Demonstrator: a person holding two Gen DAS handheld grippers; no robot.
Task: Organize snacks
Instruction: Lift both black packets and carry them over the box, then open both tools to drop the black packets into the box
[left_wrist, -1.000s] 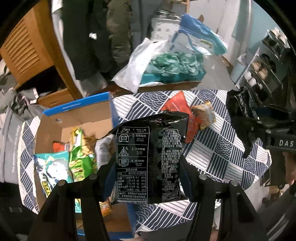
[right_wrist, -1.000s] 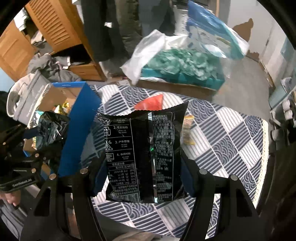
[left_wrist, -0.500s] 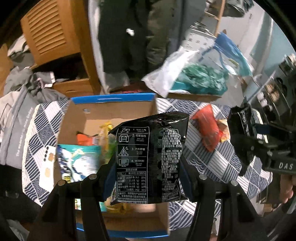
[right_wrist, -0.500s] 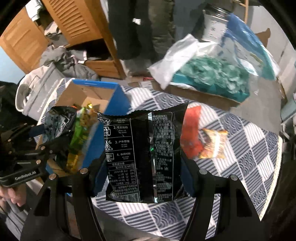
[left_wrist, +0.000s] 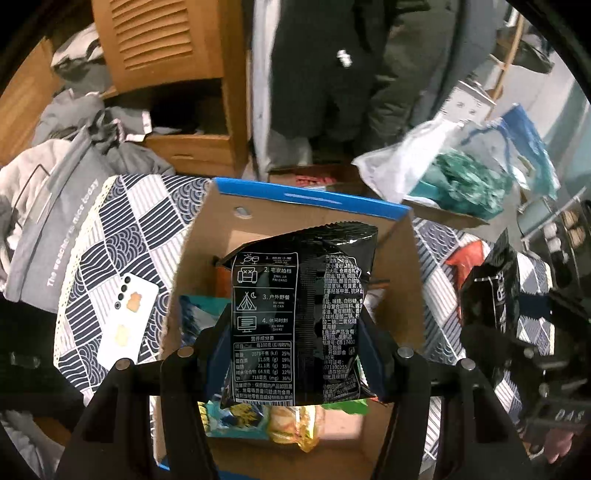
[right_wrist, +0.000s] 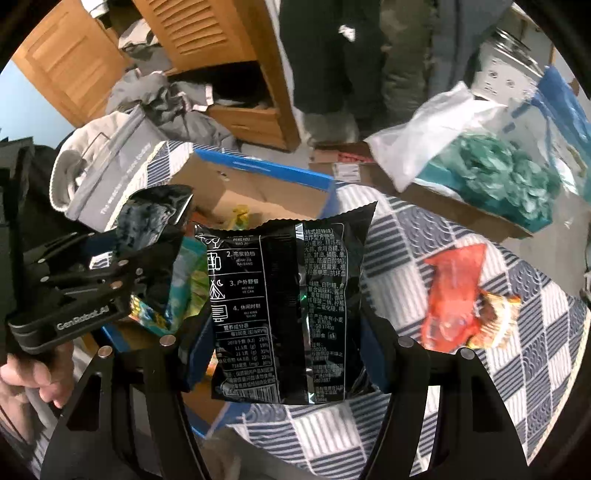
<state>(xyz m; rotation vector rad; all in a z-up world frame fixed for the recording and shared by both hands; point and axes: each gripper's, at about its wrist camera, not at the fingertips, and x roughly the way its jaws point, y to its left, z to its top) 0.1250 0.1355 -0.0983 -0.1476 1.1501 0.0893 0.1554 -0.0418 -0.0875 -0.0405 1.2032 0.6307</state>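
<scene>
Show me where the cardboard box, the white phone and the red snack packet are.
cardboard box (left_wrist: 295, 195): left wrist view, blue far rim.
white phone (left_wrist: 127, 317): left wrist view, back cover.
red snack packet (right_wrist: 452, 295): right wrist view, packet middle.

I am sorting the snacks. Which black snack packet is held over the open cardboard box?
The black packet in the left gripper: the cardboard box lies behind it. The right gripper's packet hangs over the patterned tablecloth.

a white smartphone (left_wrist: 126, 320) lies flat on the navy-and-white patterned cloth of the surface (left_wrist: 122, 236). at the cloth's far left edge slumps a grey fabric bag with white lettering (left_wrist: 55, 236). behind them stands a wooden cabinet with louvred doors (left_wrist: 162, 40), its lower part open, with grey crumpled clothes (left_wrist: 110, 122) heaped beside it. dark coats (left_wrist: 332, 74) hang in the middle. to the right, a white plastic bag (right_wrist: 421, 144) rests against teal crumpled material (right_wrist: 509, 177).
</scene>
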